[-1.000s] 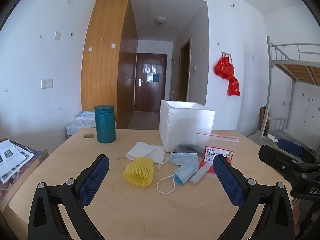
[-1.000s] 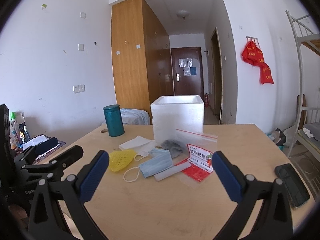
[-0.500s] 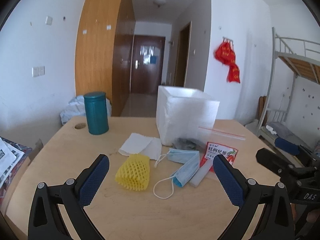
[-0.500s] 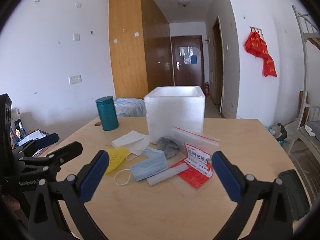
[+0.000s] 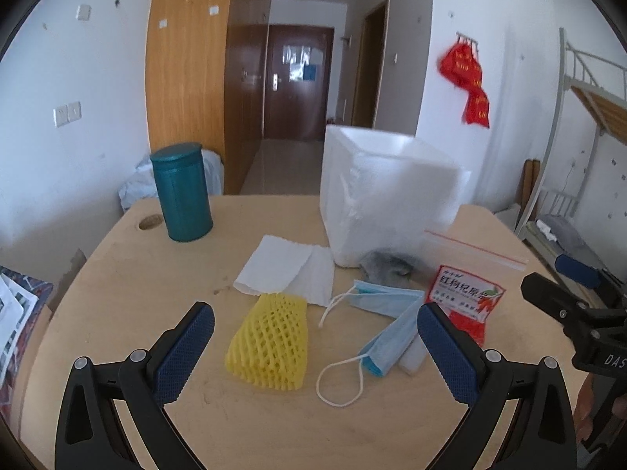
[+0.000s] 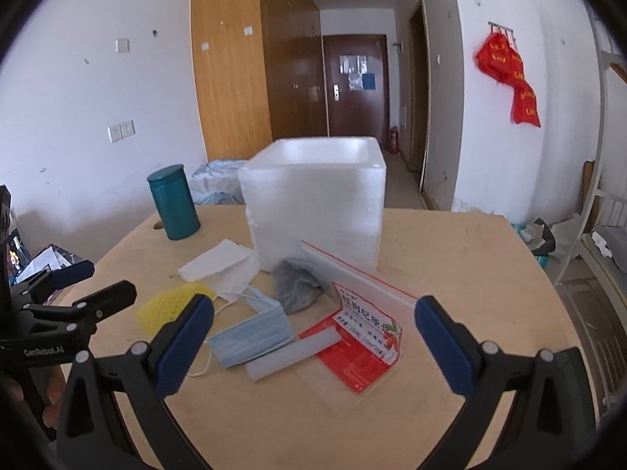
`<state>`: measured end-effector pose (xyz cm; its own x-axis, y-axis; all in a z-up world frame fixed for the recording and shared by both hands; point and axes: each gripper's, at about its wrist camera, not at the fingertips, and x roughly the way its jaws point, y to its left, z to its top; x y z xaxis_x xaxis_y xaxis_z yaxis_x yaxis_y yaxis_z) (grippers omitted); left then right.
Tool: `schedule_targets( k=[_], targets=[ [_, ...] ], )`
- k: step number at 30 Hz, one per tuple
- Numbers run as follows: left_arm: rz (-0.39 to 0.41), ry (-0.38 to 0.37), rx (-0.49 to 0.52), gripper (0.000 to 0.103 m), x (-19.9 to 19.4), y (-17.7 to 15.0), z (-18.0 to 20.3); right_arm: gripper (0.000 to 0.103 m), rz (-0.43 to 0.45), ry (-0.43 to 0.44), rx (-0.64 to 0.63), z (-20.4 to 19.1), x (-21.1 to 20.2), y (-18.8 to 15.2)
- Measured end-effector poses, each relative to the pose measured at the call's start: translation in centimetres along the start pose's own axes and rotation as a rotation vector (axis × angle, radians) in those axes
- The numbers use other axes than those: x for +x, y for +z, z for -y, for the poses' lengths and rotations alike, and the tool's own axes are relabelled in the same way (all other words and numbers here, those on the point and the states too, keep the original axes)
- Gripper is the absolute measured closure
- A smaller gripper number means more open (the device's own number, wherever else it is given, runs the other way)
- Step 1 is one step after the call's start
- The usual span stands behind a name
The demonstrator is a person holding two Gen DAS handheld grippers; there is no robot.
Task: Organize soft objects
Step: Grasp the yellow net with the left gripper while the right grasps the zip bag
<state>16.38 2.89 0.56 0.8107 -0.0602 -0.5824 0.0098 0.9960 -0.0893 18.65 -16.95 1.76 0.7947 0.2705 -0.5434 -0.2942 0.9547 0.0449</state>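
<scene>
The left gripper point(image 5: 313, 348) is wide open, holding nothing. The yellow foam net sleeve point(image 5: 270, 342) lies between its fingers on the wooden table point(image 5: 137, 293). The right gripper point(image 6: 313, 337) is wide open too, with the blue paper face mask point(image 6: 250, 335) and red-printed plastic zip bag point(image 6: 364, 337) between its fingers.

A yellow net-patterned foam sleeve point(image 5: 270, 346), pale blue mask point(image 5: 386, 327), grey cloth point(image 6: 296, 284), white foam box point(image 6: 313, 203) (plain), red-and-white packet point(image 6: 358, 346), teal canister point(image 5: 182, 192), light wood table point(image 5: 156, 274).
</scene>
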Motion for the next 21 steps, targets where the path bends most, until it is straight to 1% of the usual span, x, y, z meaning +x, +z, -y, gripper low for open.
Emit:
schedule_targets(
  k=[5,12,17,19,21],
  targets=[
    [-0.074,0.004,-0.012,0.000,3.0,0.5,-1.1,0.000,-0.033,-0.038,-0.021,0.5,1.7,0.6],
    [-0.156,0.015,-0.031,0.000,6.3,0.1,-2.1,0.000,-0.096,-0.038,-0.020,1.5,4.2,0.4],
    [-0.190,0.032,-0.041,0.000,8.1,-0.3,-2.7,0.000,-0.147,-0.045,0.000,2.1,6.1,0.0],
    [-0.207,0.031,-0.043,0.000,8.8,-0.5,-2.8,0.000,-0.158,-0.056,0.004,2.3,6.2,-0.1],
    [-0.219,0.025,-0.045,0.000,9.2,-0.6,-2.9,0.000,-0.148,-0.072,0.004,2.3,5.1,-0.4]
  ],
)
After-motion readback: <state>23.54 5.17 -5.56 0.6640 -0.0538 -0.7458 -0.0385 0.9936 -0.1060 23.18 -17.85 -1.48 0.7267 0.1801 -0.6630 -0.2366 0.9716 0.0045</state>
